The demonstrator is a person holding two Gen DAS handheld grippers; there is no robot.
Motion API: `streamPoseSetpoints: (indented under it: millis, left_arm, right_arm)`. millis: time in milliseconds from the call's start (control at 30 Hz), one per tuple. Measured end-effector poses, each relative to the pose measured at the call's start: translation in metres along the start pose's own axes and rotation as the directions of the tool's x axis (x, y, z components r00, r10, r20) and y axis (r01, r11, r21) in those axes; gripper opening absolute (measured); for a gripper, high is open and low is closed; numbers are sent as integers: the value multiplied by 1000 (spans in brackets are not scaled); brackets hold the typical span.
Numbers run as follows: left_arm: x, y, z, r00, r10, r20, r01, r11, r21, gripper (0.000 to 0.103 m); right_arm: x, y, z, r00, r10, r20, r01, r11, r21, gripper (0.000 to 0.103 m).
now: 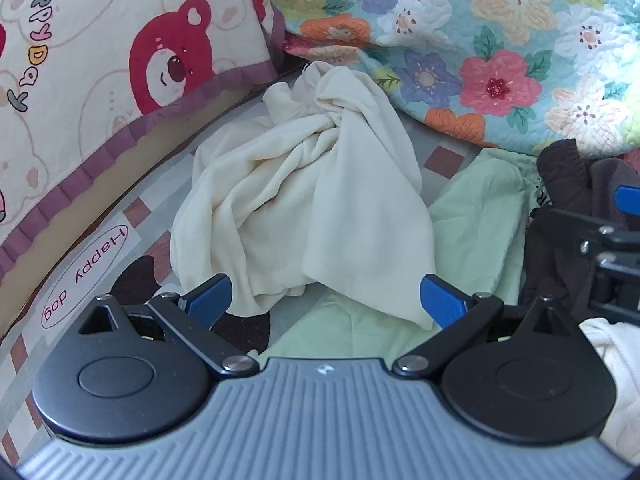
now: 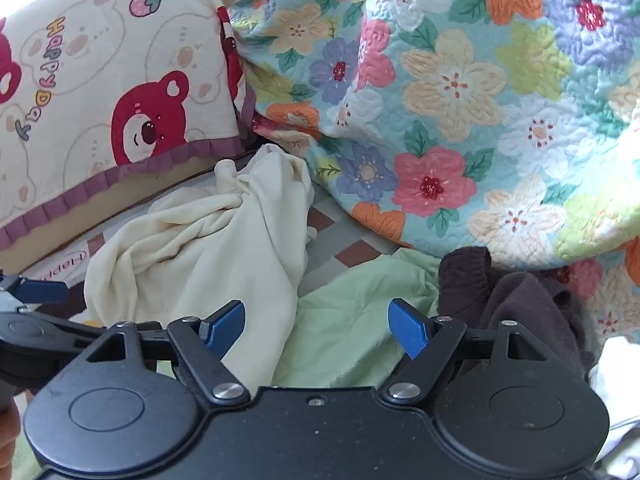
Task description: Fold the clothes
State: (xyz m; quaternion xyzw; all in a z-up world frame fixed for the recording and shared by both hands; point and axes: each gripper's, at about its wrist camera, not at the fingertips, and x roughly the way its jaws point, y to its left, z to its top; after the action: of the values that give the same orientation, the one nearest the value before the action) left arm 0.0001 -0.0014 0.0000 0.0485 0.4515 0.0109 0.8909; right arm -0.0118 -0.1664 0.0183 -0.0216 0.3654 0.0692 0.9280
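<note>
Left tool (image 1: 325, 300) spread wide, empty; cream garment (image 1: 304, 200) bunched, long axis running away toward pillow (image 1: 100, 60).

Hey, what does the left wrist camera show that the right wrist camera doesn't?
Only the left wrist view shows the whole oval "Happy dog" label. Only the right wrist view shows the pink strawberry print on the pillow. Both show the crumpled cream cloth garment, pale green fabric, dark brown knit garment, red bear pillow and flowered quilt. The left claw and right claw are both open.
</note>
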Motion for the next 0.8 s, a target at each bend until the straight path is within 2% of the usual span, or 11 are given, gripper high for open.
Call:
streamPoseSetpoints:
  millis: [167, 333, 467, 600, 800]
  left_arm:
    - [0, -8, 1, 999, 34, -2, -34, 999, 20, 101]
    - [0, 5, -2, 1000, -4, 7, 4, 1000, -15, 101]
    - [-1, 16, -6, 1000, -1, 18, 2, 999, -38, 101]
    - [0, 28, -8, 999, -30, 28, 33, 994, -106, 102]
    - [2, 29, -10, 999, -8, 37, 10, 997, -72, 102]
  right_arm:
    - [1, 6, 0, 999, 36, 0, -36, 999, 17, 84]
    - [0, -1, 2, 998, 68, -14, -67, 996, 54, 84]
    - [2, 0, 2, 997, 77, -26, -75, 996, 57, 85]
    - [3, 1, 0, 996, 86, -34, -84, 995, 52, 85]
    - [3, 3, -1, 994, 101, -30, -99, 993, 60, 85]
